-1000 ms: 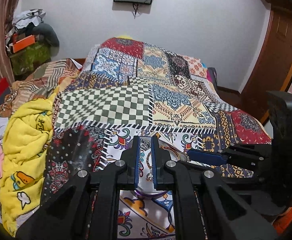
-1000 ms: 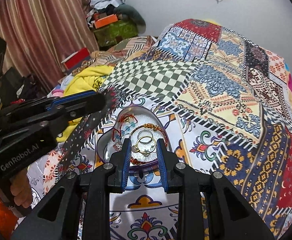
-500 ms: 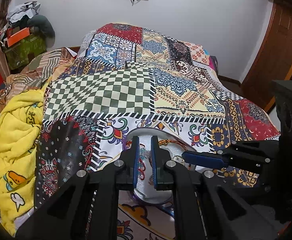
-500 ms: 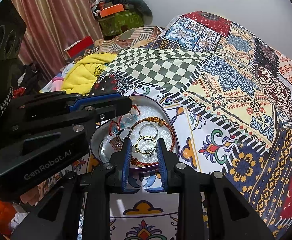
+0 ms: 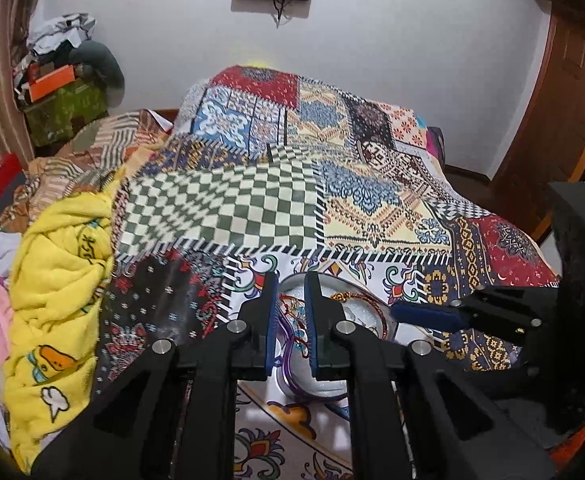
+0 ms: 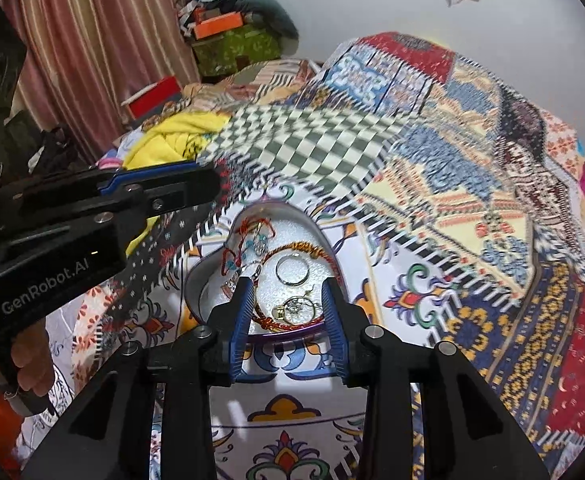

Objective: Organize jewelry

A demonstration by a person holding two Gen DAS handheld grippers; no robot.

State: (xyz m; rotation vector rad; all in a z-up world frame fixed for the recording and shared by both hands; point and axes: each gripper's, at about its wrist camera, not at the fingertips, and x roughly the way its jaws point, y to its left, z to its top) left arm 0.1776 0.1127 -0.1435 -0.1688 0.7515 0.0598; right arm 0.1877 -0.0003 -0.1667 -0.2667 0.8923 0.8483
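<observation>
Silver heart tin [image 6: 212, 280] on bed | right gripper [image 6: 288, 304] now spread wider over gold ring [image 6: 298, 307] at 6 o'clock | left gripper [image 5: 291, 312] slightly apart, empty

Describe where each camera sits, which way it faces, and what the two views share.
Left wrist: rides the left gripper, looking along its fingers across the patchwork bedspread to the far wall; the right gripper enters from the right.
Right wrist: rides the right gripper, tilted down at the heart-shaped tin holding rings and bracelets; the left gripper and the hand gripping it show at left.
Shared: the tin, the bedspread, the yellow blanket and each other's gripper.
</observation>
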